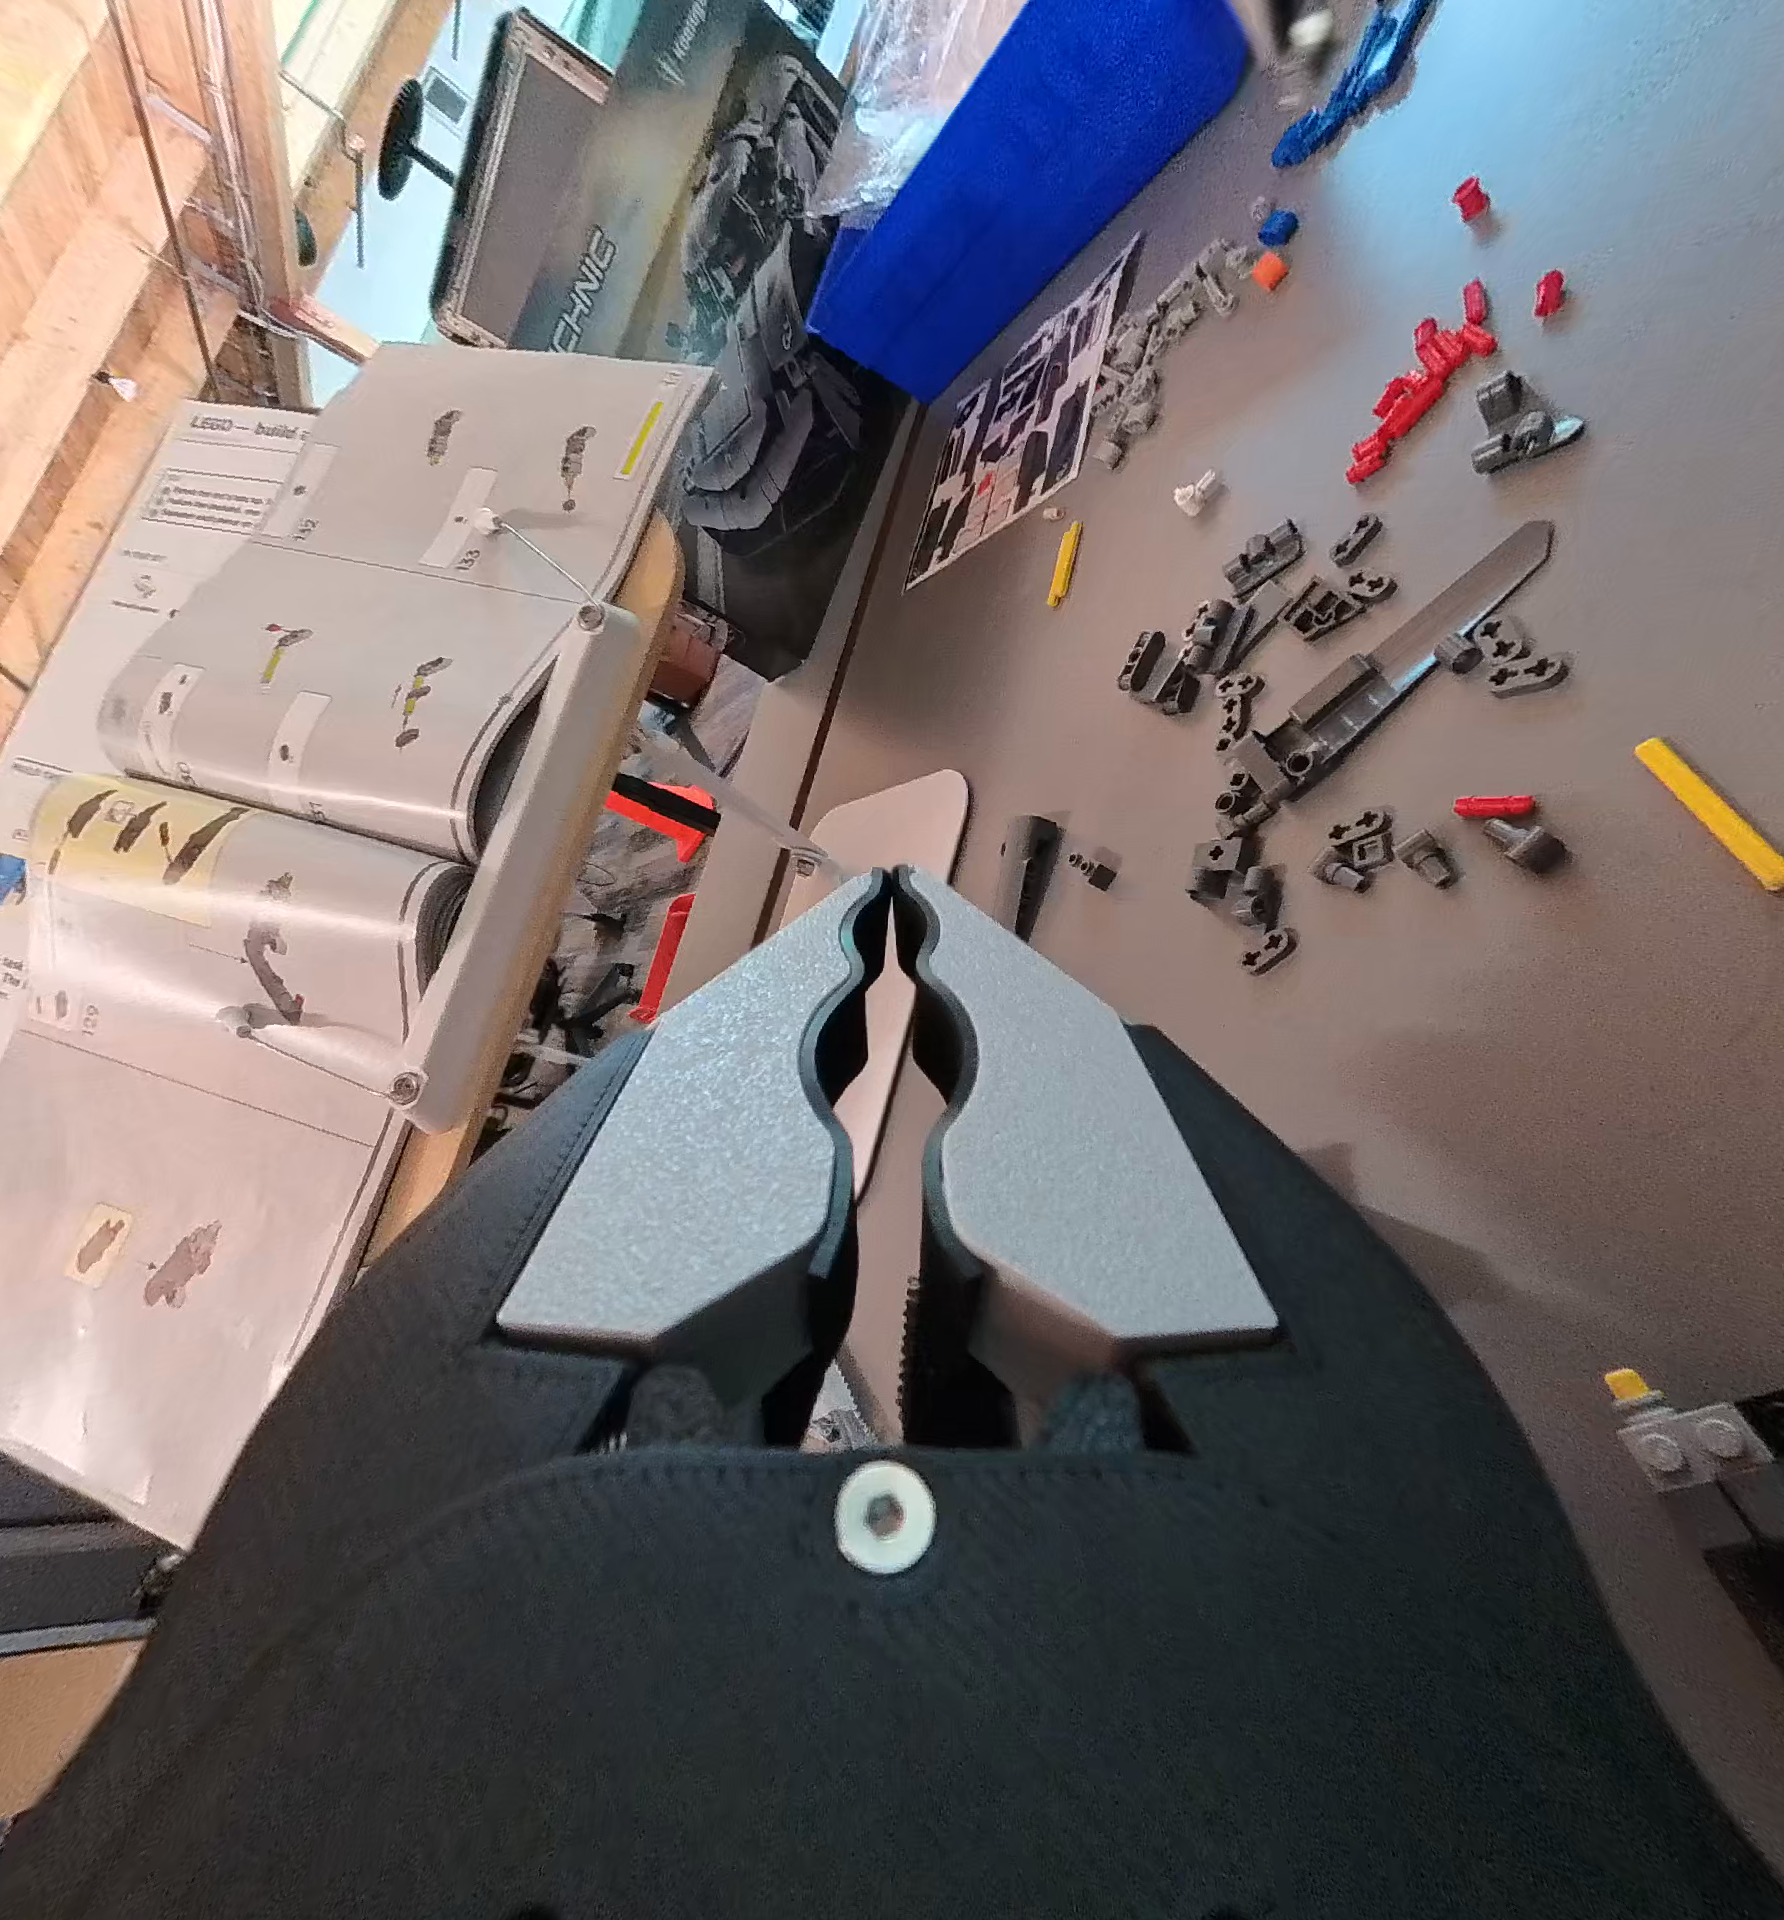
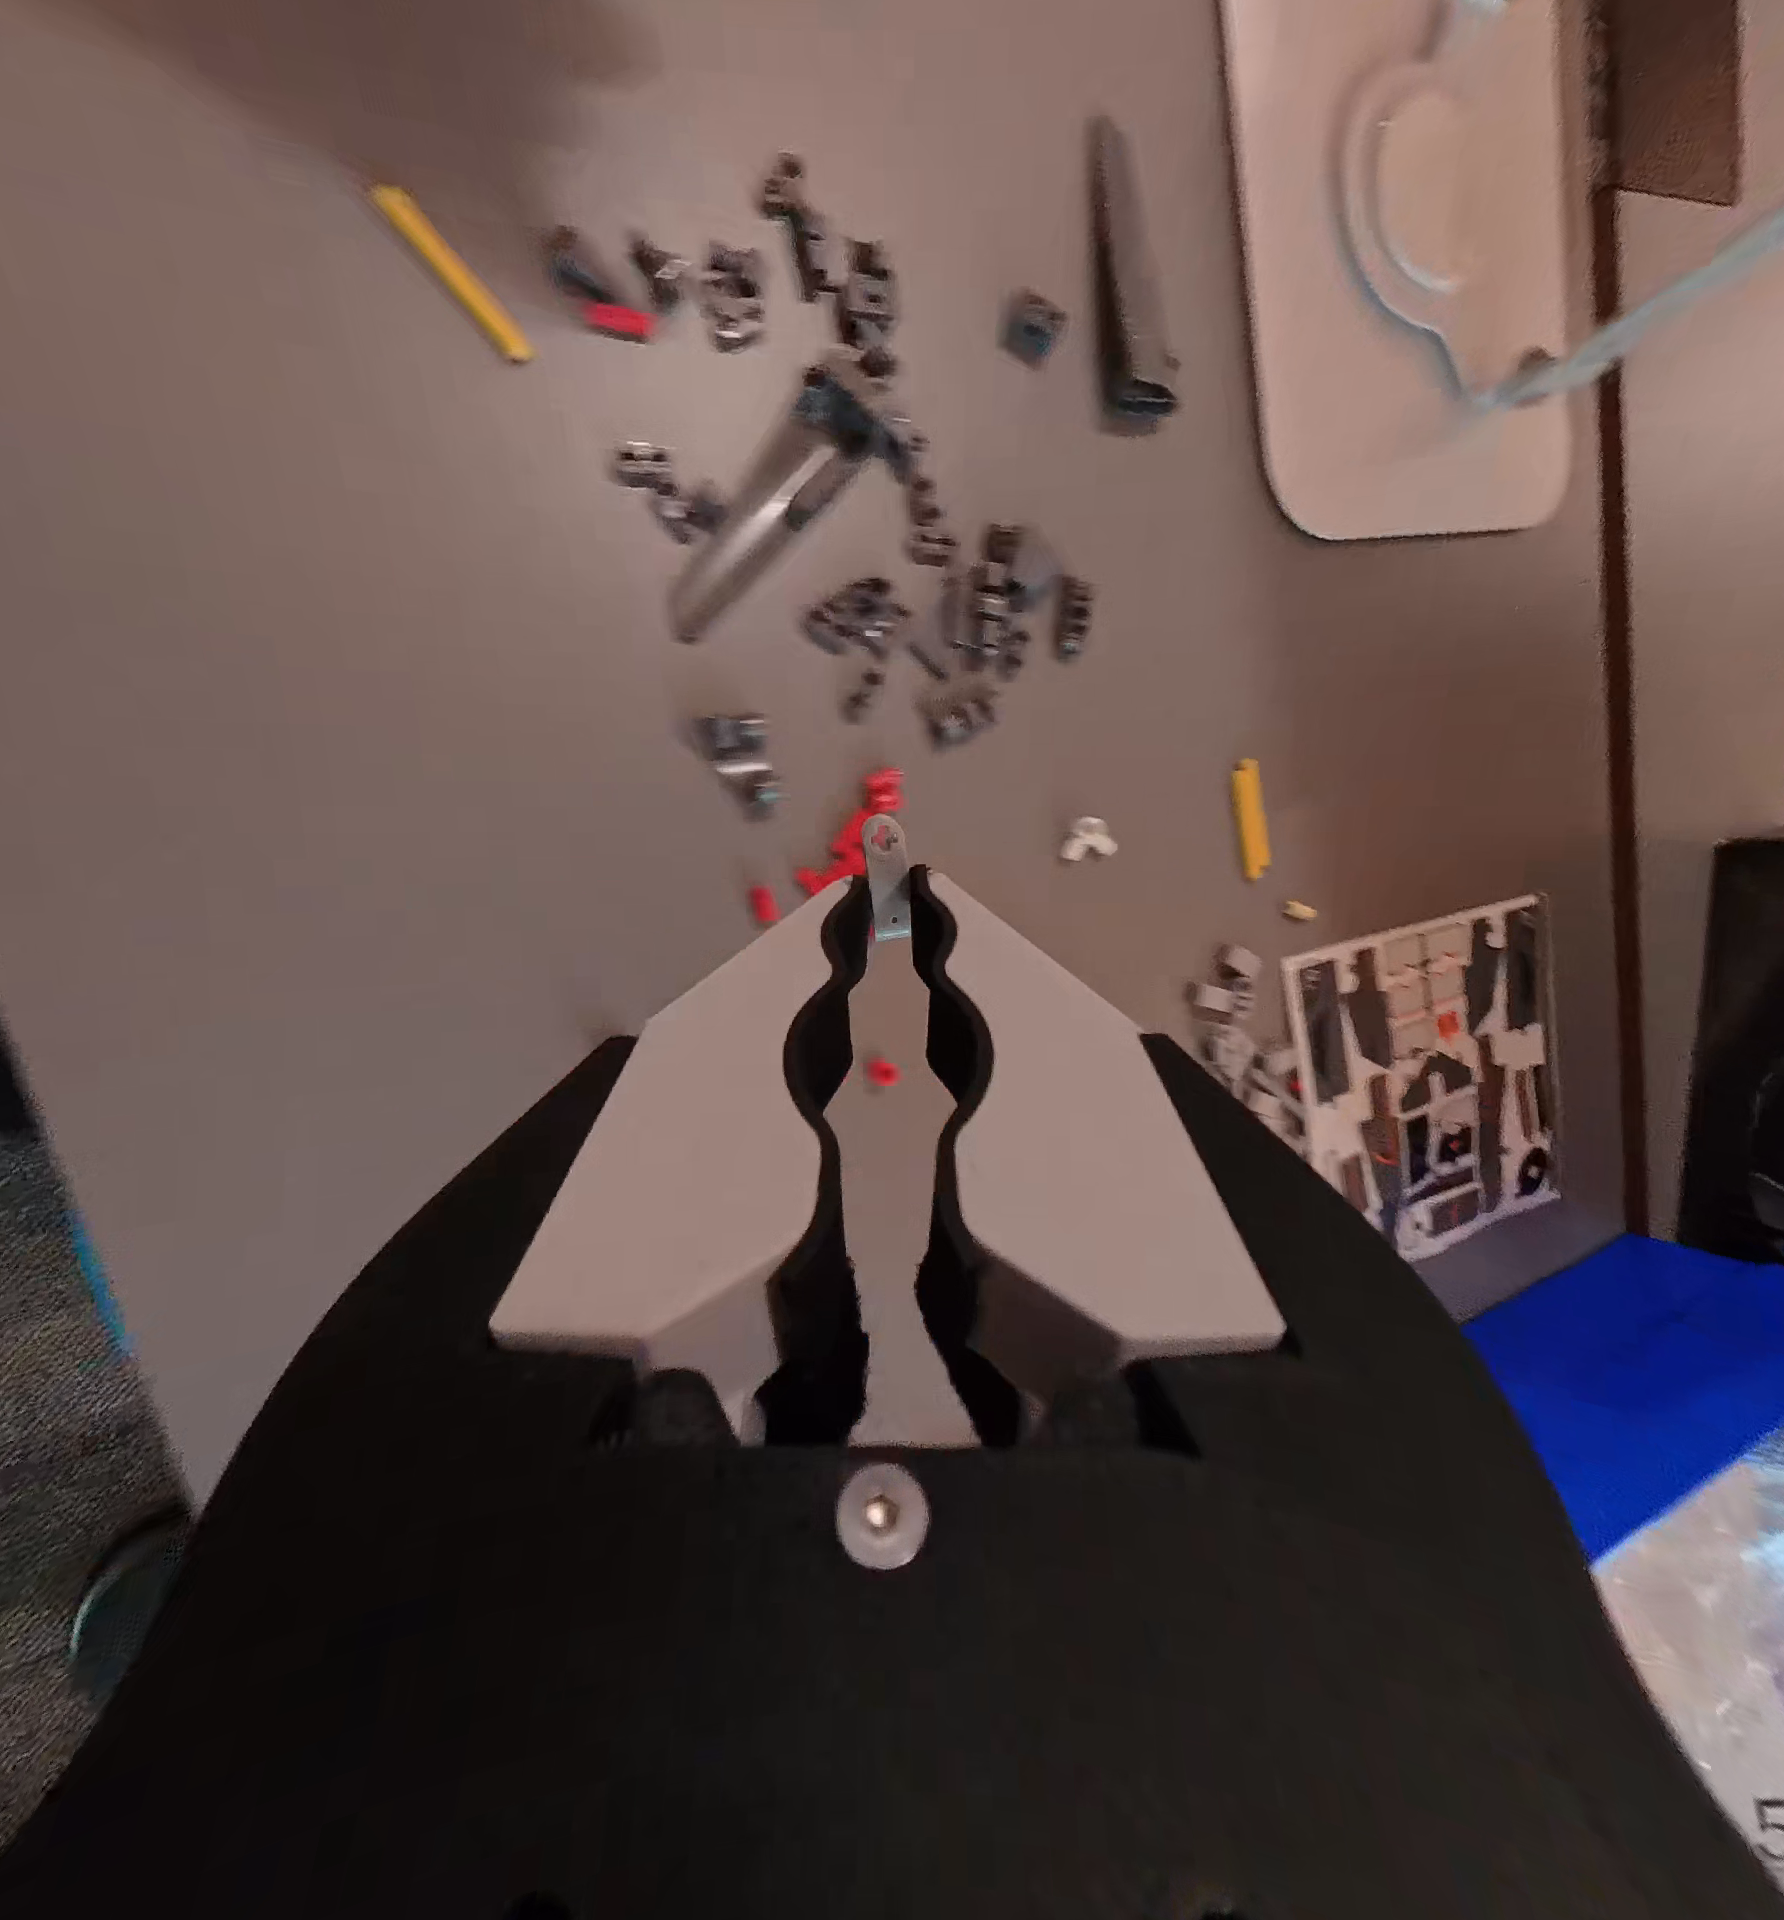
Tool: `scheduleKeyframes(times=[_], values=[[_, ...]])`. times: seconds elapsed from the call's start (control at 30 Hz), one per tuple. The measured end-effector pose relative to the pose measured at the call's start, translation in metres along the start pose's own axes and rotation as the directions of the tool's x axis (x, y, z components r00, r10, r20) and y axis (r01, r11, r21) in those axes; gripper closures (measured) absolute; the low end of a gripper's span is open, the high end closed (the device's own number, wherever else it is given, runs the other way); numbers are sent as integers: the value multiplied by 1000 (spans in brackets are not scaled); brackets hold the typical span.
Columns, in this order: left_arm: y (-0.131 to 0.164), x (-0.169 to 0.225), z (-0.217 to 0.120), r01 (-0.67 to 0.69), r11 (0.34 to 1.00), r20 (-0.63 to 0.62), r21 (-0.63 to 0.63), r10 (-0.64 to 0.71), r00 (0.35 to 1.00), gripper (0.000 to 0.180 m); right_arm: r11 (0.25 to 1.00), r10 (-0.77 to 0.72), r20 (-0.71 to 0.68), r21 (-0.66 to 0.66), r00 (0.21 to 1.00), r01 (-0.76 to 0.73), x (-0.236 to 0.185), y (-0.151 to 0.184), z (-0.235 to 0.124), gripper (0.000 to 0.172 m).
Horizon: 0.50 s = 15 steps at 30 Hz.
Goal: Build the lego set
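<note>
Grey table [image 1: 1490,1091] carries everything; it serves as landmark.

Open instruction booklet [image 1: 275,727], largest item, stands off the table's edge on a tilted holder with wire clips pinning the pages, presumably so it stays readable while both hands are busy. A dark printed box [image 1: 742,343] stands behind the table's far edge, a blue bin [image 1: 1023,177] sits on the table beside it.

Sticker sheet [image 1: 1023,436] lies flat on the table, just beside the blue bin.

Pale rounded pad [image 1: 898,821], at the table edge nearest the booklet.

Dark grey parts [image 1: 1314,717] are strewn mid-table, a long grey blade-shaped piece among them. Red pins [image 1: 1418,395] cluster between these and the bin. Colours look loosely grouped, likely for quick picking. Two yellow axles: long one [image 1: 1714,826] out past the grey parts, short one [image 1: 1064,561] near the sticker sheet.

Left gripper [image 1: 890,878]: tips meet, nothing seen between them; hangs over the table edge beside the pale pad.

Right gripper [image 2: 888,904]: jaws nearly together, pinching a small light grey flat piece [image 2: 886,868] with a cross hole. Both fingertips press its lower end, so the holed end projects free beyond the tips, above the red pins. View blurred.
</note>
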<state>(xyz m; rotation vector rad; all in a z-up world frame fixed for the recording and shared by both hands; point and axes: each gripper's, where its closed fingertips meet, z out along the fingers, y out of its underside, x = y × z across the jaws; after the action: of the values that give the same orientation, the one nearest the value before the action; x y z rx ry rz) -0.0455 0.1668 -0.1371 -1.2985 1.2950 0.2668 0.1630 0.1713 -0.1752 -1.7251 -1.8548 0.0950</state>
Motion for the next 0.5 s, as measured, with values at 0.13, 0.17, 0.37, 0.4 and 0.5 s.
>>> scheduleKeyframes(times=[0.13, 0.17, 0.37, 0.4, 0.5], values=[[-4, 0, -3, -4, 1000, 4, 12, 4, 1000, 180, 1000, -12, 16, -17, 1000, 12, -46, -7, 3, 166], [-6, 1, -4, -8, 1000, 4, 15, 8, 1000, 180, 1000, -2, 6, -14, 1000, 2, -53, -9, 5, 166], [-17, 6, -9, -8, 999, -11, 54, 9, 1000, 180, 986, 134, -89, 115, 987, -123, -65, -26, 15, 166], [-19, 8, -9, -9, 998, -22, 61, 10, 1000, 179, 980, 156, -100, 140, 983, -142, -65, -28, 17, 166], [-25, 16, -9, -34, 997, -56, 68, 38, 998, 173, 962, 216, -119, 194, 969, -190, -64, -33, 21, 166]])
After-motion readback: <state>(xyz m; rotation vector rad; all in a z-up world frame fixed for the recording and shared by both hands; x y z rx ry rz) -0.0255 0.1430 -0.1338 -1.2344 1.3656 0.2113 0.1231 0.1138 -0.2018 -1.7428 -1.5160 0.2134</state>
